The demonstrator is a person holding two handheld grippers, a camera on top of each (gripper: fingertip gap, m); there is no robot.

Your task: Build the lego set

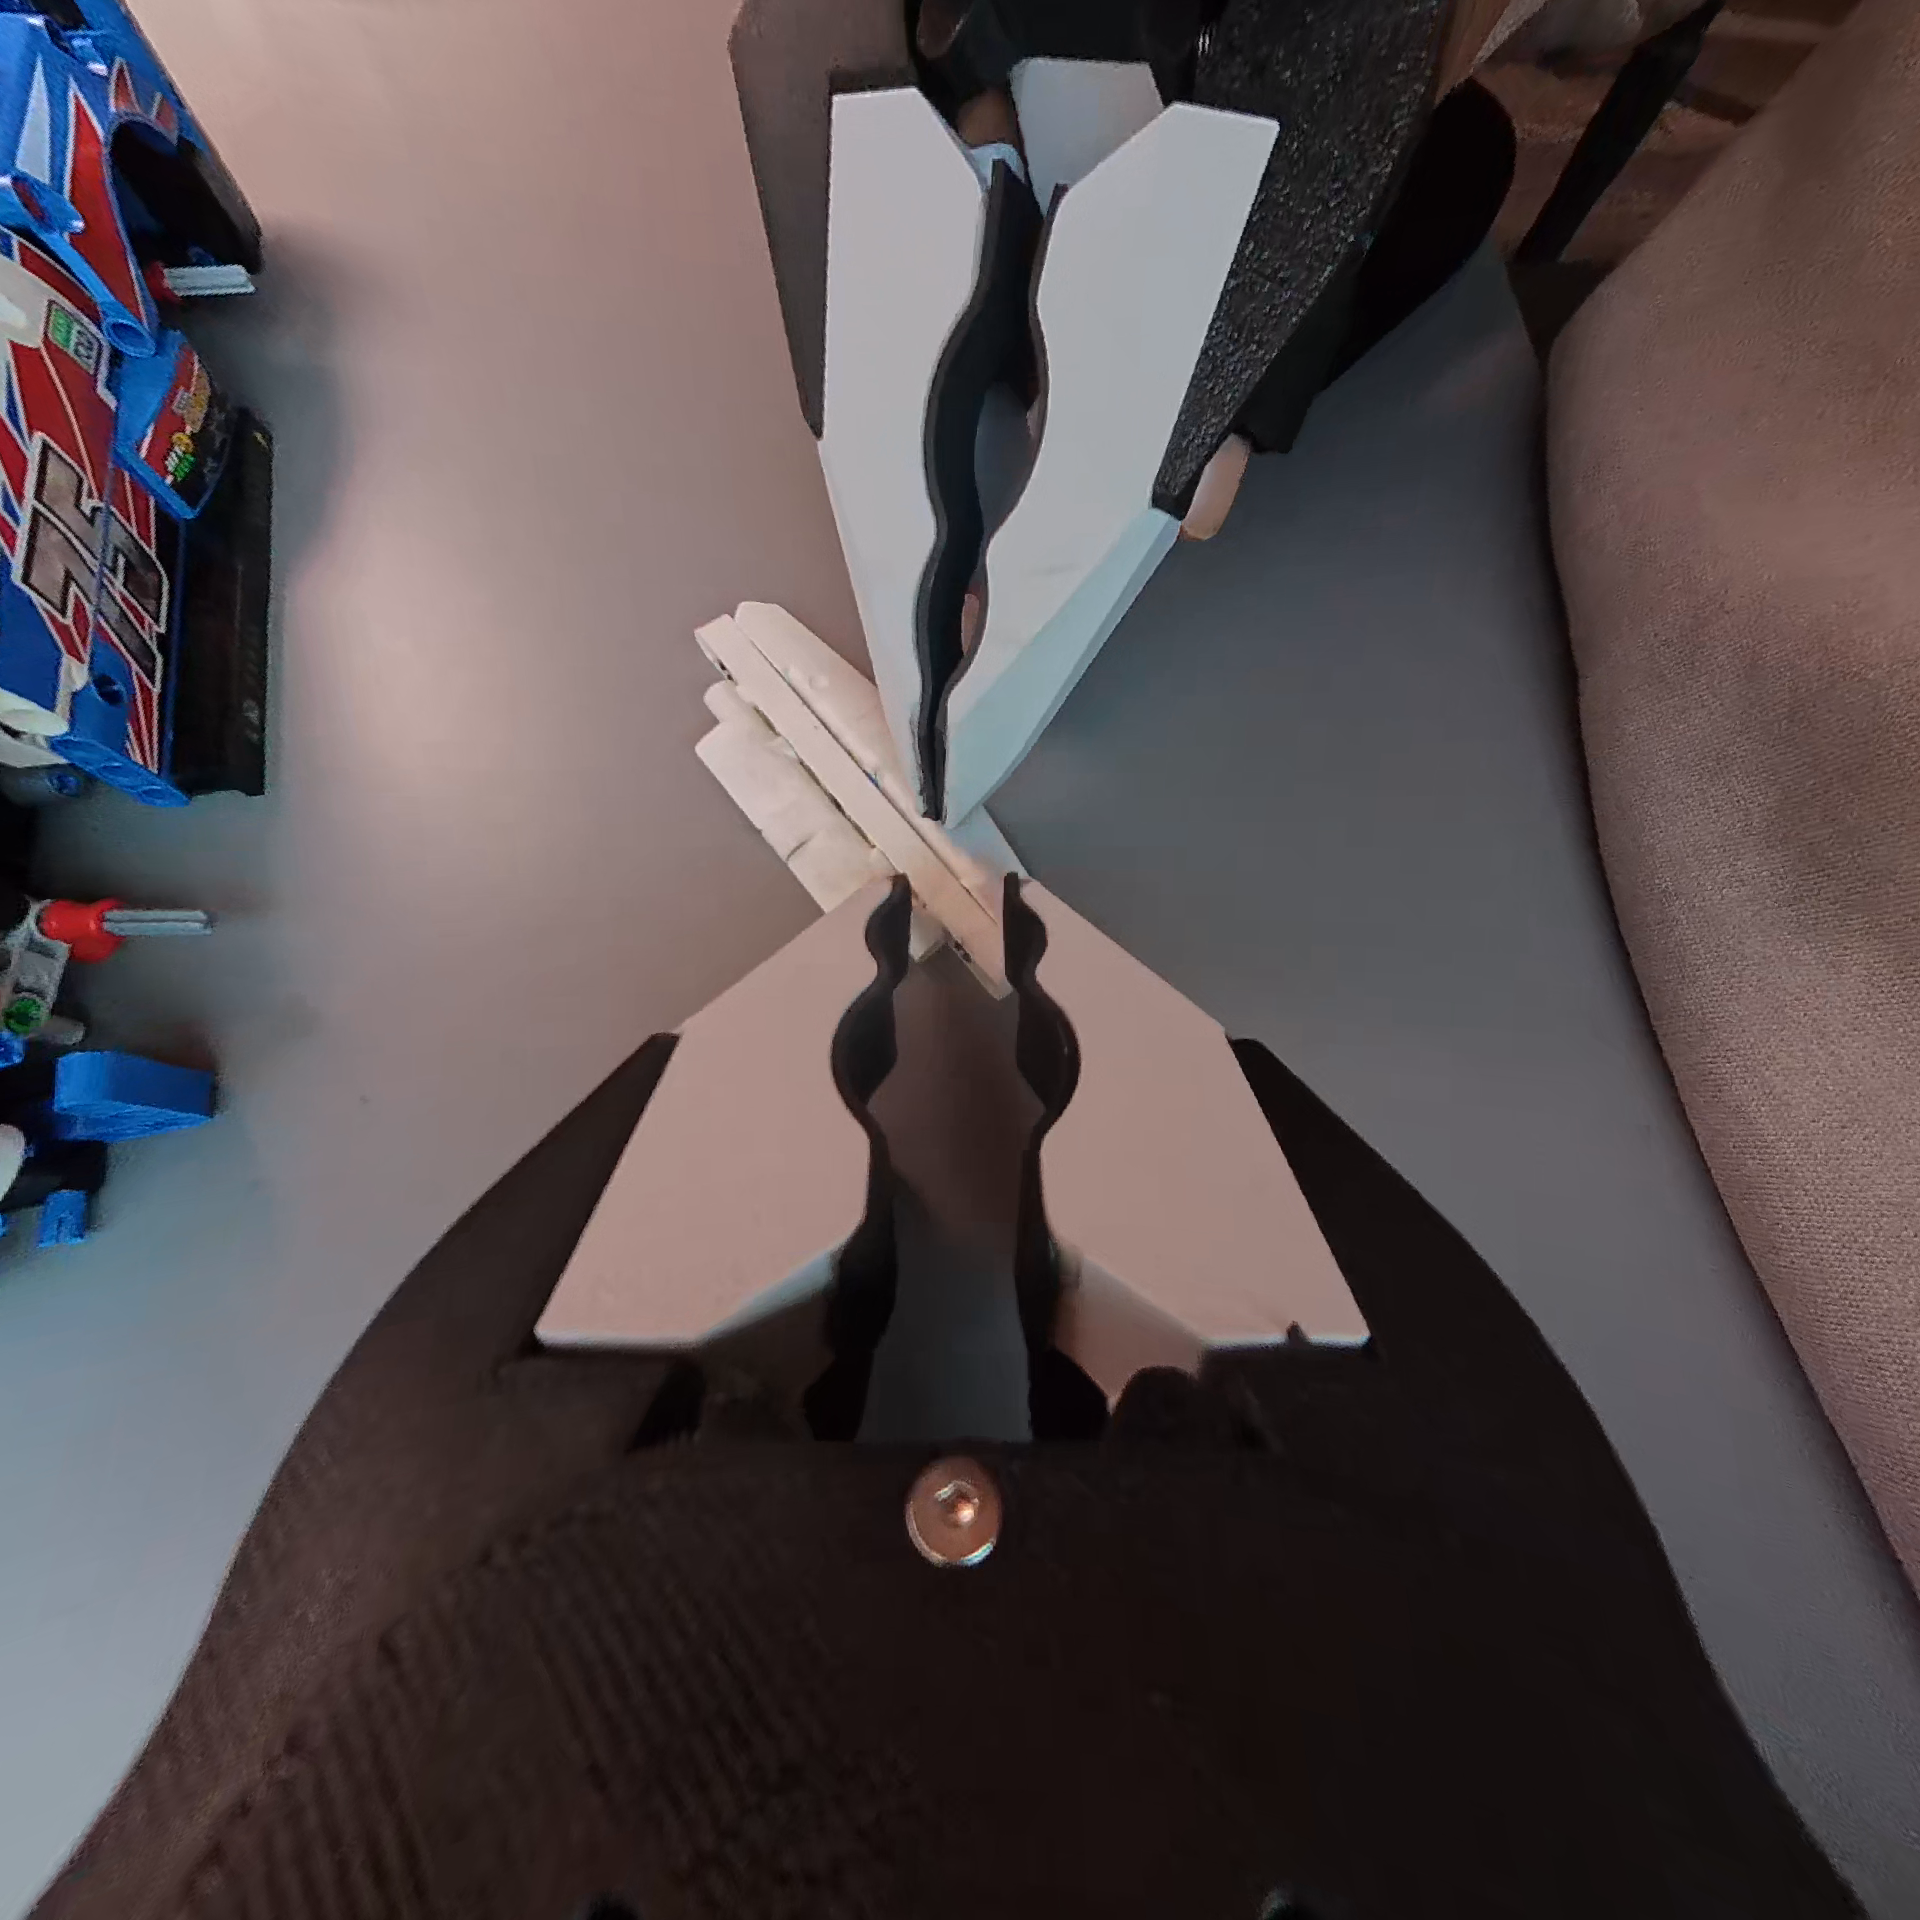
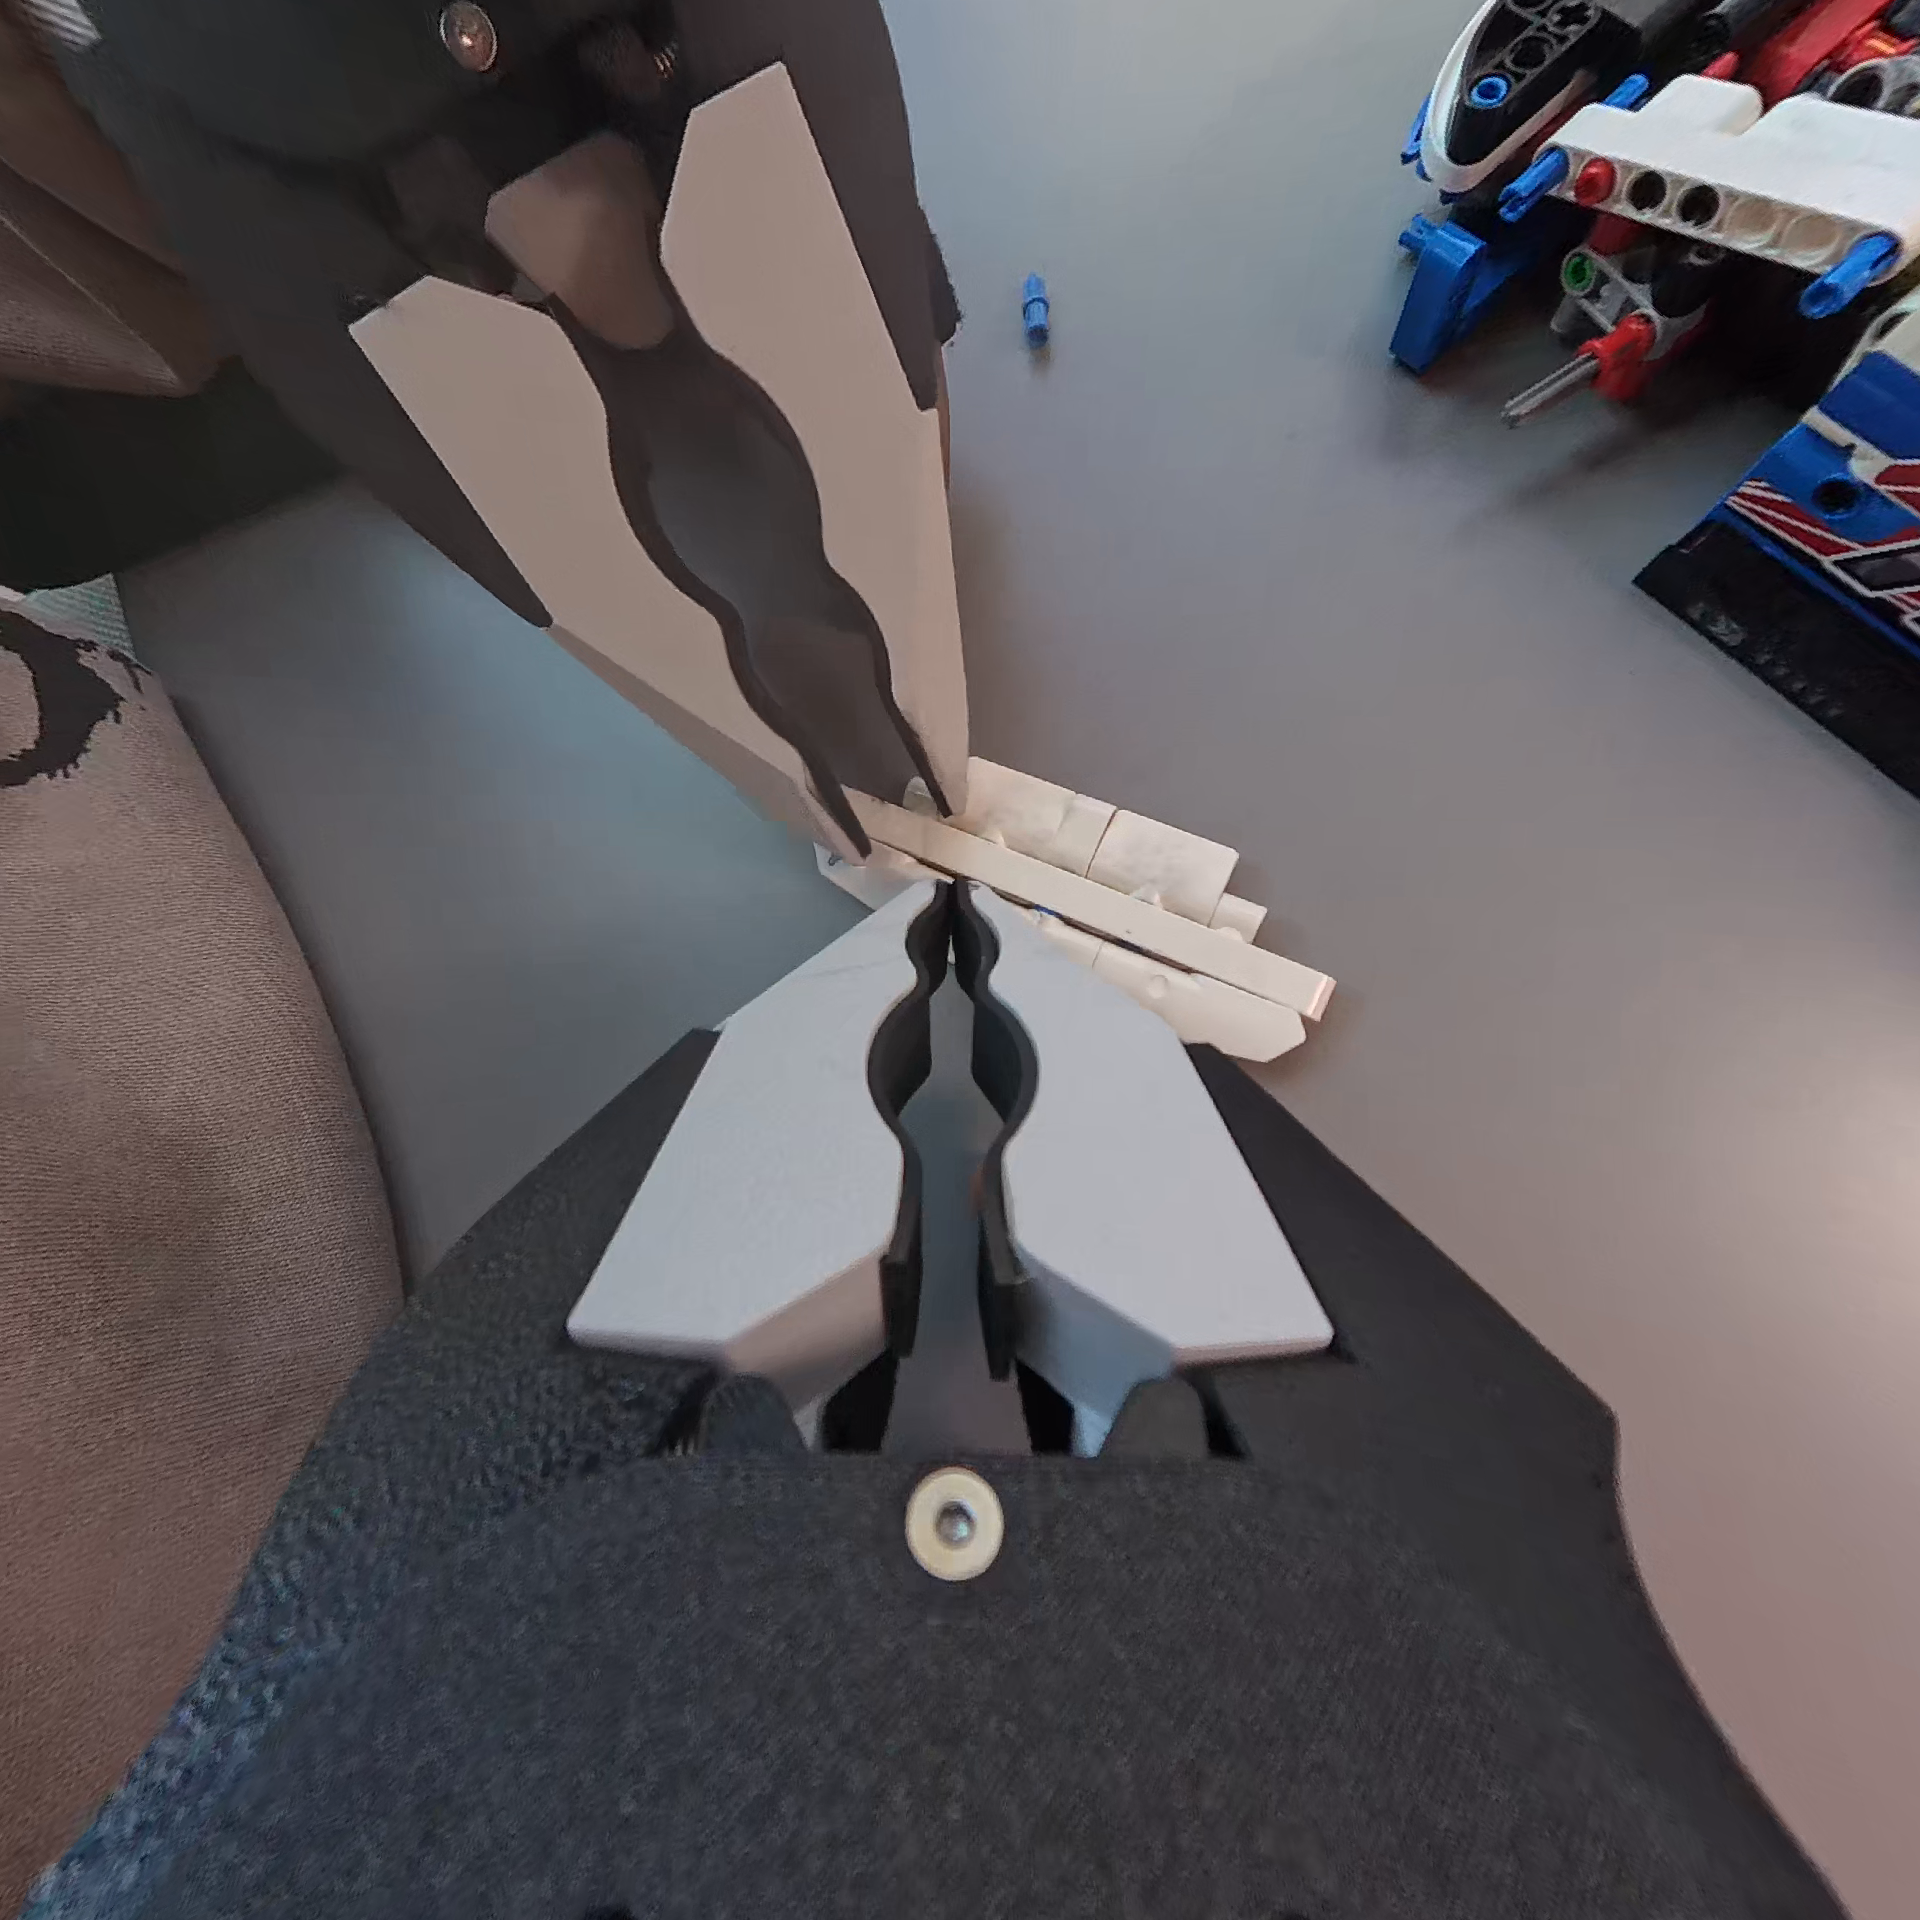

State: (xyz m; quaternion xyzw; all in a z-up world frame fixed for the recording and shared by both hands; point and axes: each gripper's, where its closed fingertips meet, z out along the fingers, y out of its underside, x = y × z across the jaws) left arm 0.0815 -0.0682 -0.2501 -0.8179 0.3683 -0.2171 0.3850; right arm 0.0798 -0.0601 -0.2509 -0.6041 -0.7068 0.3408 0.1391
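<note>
At nine o'clock the partly built car (image 1: 99,436) is parked. At centre, the white lego piece (image 1: 831,769) is clamped by the left gripper (image 1: 954,883); the right gripper (image 2: 953,883), pinched together, meets its edge. Uneven squeezing could split the layers.

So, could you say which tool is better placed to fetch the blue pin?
Probably the right tool: the blue pin lies ahead of it; the left tool faces away, gripping the white piece.
</note>
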